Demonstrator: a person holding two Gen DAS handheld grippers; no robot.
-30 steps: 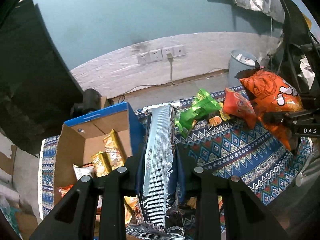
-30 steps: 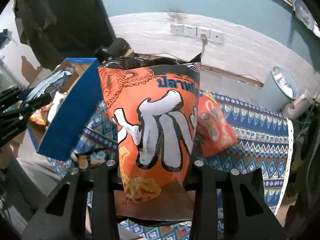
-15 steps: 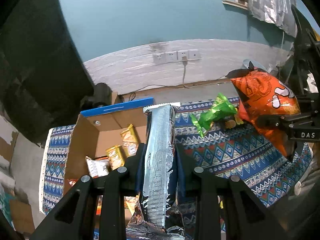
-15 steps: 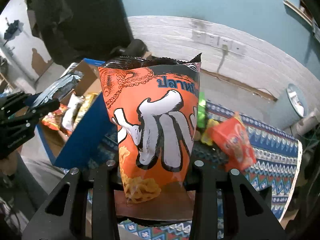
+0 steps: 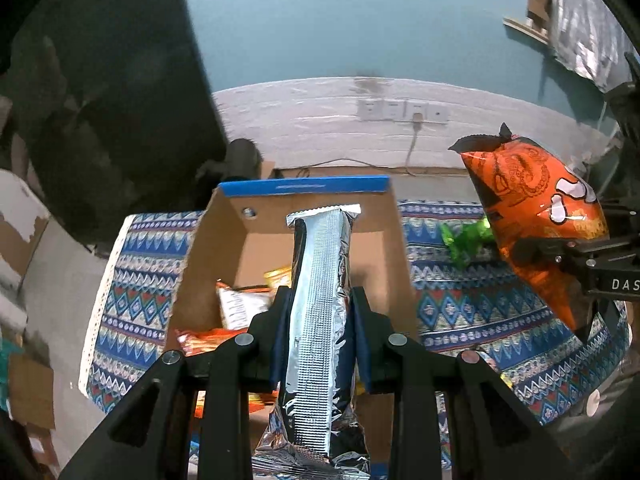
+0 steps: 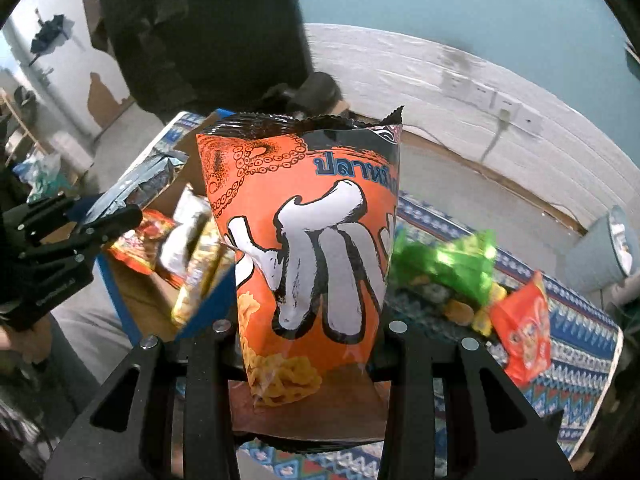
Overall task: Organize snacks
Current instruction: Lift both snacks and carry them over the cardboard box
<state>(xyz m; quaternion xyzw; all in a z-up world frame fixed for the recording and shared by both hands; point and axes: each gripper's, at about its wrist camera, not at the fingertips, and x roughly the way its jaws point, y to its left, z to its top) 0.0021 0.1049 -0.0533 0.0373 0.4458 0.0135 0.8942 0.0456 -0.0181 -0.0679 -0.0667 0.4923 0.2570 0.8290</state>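
The left gripper stays clamped on the upright silver packet, which now hangs over the open cardboard box rather than beside it, as a second ago; the right gripper keeps pinching the orange snack bag, carried nearer the box; the green packet and small red packet lie on the patterned cloth, now further right.

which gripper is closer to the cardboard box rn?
Left. The left gripper, shut on the silver packet, is over the cardboard box; the right gripper, holding the orange bag, is off to its side.
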